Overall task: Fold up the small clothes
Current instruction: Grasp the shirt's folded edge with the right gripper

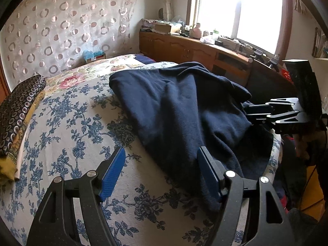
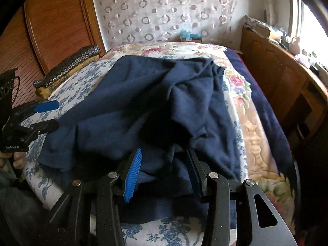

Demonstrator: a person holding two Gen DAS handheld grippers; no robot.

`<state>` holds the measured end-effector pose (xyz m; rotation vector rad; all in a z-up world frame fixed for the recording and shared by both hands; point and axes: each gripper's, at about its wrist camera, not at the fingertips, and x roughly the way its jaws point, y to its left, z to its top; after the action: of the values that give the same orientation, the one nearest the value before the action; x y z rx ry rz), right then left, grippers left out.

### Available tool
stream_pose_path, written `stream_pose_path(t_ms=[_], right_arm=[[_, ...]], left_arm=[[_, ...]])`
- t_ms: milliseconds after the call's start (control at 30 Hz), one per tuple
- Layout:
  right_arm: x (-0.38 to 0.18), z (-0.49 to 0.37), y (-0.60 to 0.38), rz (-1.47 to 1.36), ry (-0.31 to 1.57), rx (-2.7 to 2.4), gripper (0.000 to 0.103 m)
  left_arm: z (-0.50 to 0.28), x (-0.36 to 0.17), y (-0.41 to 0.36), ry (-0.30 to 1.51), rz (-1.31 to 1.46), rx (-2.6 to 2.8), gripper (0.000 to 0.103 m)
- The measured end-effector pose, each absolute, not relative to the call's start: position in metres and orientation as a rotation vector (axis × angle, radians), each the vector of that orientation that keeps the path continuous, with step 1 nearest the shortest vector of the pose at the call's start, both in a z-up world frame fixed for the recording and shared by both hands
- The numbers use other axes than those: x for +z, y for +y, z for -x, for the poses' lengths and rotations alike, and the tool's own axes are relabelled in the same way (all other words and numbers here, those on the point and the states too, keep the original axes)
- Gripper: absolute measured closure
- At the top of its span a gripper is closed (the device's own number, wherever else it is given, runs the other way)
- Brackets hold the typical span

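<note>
The rumpled dark navy fleece garment [image 2: 155, 102] hides much of the blue-flowered white bedspread [image 1: 67, 123], its near edge covered by the right gripper's black fingers [image 2: 196, 170], while the small cluttered items on the wooden cabinet top [image 1: 205, 34] wash out against the window glare.

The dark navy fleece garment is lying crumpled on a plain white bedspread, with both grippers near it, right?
Not quite. The dark navy fleece garment lies crumpled on a bedspread printed with blue flowers on white, not plain, as the left wrist view shows. The left gripper and right gripper are near it.
</note>
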<state>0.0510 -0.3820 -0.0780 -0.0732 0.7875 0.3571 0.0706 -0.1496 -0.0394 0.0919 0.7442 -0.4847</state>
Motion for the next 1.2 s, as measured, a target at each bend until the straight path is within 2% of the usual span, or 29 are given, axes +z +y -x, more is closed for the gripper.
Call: stream_pose_path(t_ms=[133,200,233,400,667,933,1000,1033,1067,1200], right_arm=[[-0.075,-0.046,-0.372,0.076,0.79,0.373,0.069],[-0.072,-0.047,-0.368,0.083,0.788,0.398,0.084],[-0.076,-0.048,-0.36,0.091,0.789,0.405,0.096],[-0.06,-0.033,-0.356,0.113,0.723,0.441,0.103],[-0.012,-0.001,-0.404,0.09,0.627,0.356,0.103],[-0.045,-0.019,-0.375,0.088,0.695,0.394,0.102],[-0.055,-0.03,-0.371,0.08,0.721,0.398,0.084],[-0.061,-0.034,-0.368,0.077,0.735,0.396,0.066],[-0.066,-0.038,-0.366,0.063,0.747,0.403,0.062],[-0.08,-0.053,-0.36,0.028,0.803,0.438,0.063]], left_arm=[[-0.071,-0.04,-0.15,0.745,-0.092,-0.485,0.03],[-0.071,-0.04,-0.15,0.745,-0.093,-0.485,0.03],[-0.071,-0.04,-0.15,0.745,-0.092,-0.485,0.03],[-0.07,-0.04,-0.15,0.745,-0.092,-0.487,0.03],[-0.068,-0.042,-0.153,0.746,-0.094,-0.501,0.03],[-0.07,-0.044,-0.157,0.755,-0.104,-0.502,0.03],[-0.069,-0.044,-0.158,0.757,-0.103,-0.504,0.03],[-0.07,-0.044,-0.158,0.758,-0.103,-0.505,0.03],[-0.07,-0.045,-0.158,0.759,-0.103,-0.505,0.03],[-0.07,-0.046,-0.159,0.766,-0.106,-0.507,0.03]])
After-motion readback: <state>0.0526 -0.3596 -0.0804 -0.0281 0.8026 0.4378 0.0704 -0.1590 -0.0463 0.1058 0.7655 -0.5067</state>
